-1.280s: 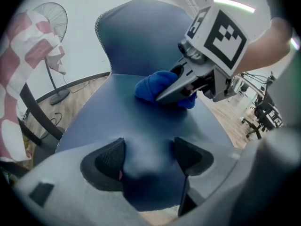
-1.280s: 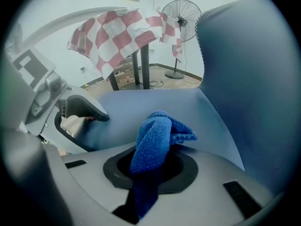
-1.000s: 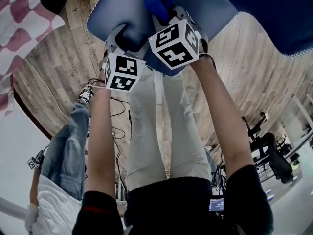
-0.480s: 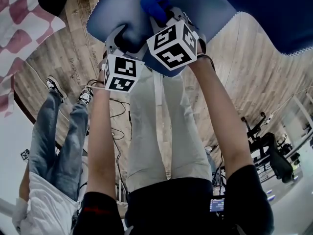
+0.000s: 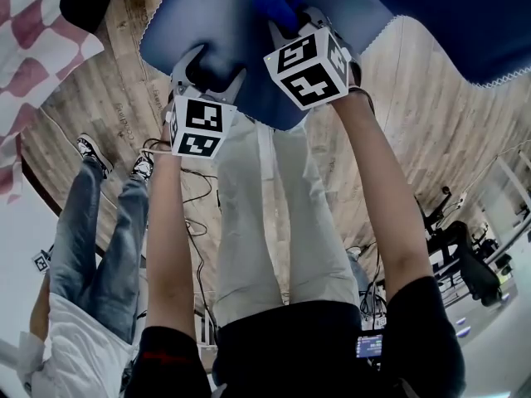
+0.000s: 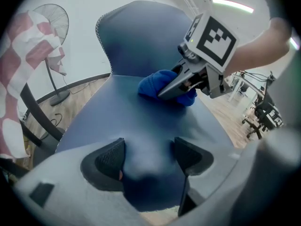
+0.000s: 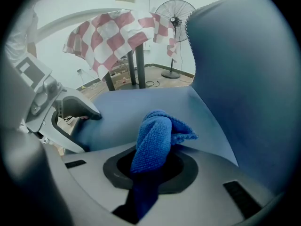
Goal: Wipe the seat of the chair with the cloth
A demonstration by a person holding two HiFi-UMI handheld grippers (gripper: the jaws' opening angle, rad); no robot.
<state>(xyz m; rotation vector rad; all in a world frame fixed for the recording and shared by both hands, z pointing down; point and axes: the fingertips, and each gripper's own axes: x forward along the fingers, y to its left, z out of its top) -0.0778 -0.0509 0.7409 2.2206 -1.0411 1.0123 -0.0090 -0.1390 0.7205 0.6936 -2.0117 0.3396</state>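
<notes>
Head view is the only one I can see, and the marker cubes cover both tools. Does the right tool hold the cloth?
Observer: Yes. In the right gripper view the right tool is shut on the blue cloth, which bunches out in front.
Operator: Is the left tool holding something too?
Observer: No. The left gripper view shows the left tool open, jaws apart over the front of the seat.
Operator: Is anything standing beyond the chair?
Observer: Yes, a fan on a stand, seen in both gripper views.
</notes>
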